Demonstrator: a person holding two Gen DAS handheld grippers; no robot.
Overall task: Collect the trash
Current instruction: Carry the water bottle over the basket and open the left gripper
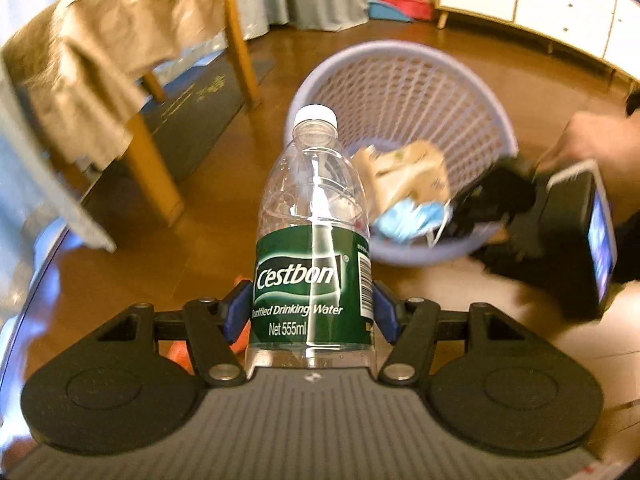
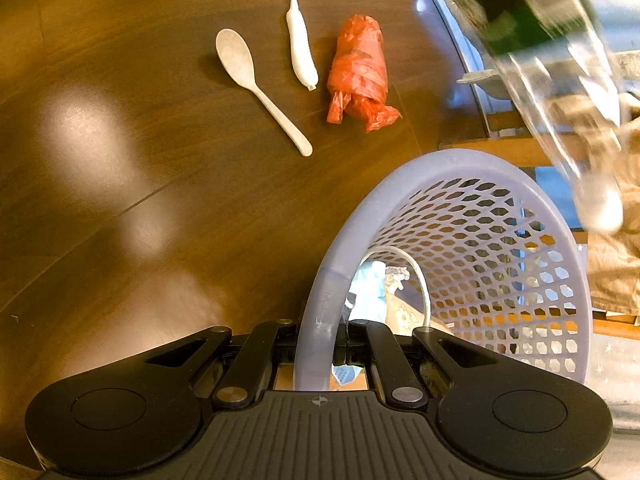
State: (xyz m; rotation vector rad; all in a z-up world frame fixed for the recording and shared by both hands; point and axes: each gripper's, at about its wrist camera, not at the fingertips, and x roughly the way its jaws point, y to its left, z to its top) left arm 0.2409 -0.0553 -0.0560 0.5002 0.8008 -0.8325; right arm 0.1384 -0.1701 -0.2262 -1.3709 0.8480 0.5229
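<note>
We hold the empty Cestbon water bottle (image 1: 314,240) clamped by its label in the left gripper (image 1: 313,312), aimed at the lavender mesh basket (image 1: 472,92); the right gripper (image 2: 318,344) is closed on the basket's rim, tilting it; inside already lie crumpled paper (image 1: 408,172) and a blue face mask (image 1: 408,220); on the desk (image 2: 120,200) remain a red plastic bag (image 2: 358,72), a spoon (image 2: 256,84) and a toothbrush (image 2: 298,40), so we judge the collecting about half done.
</note>
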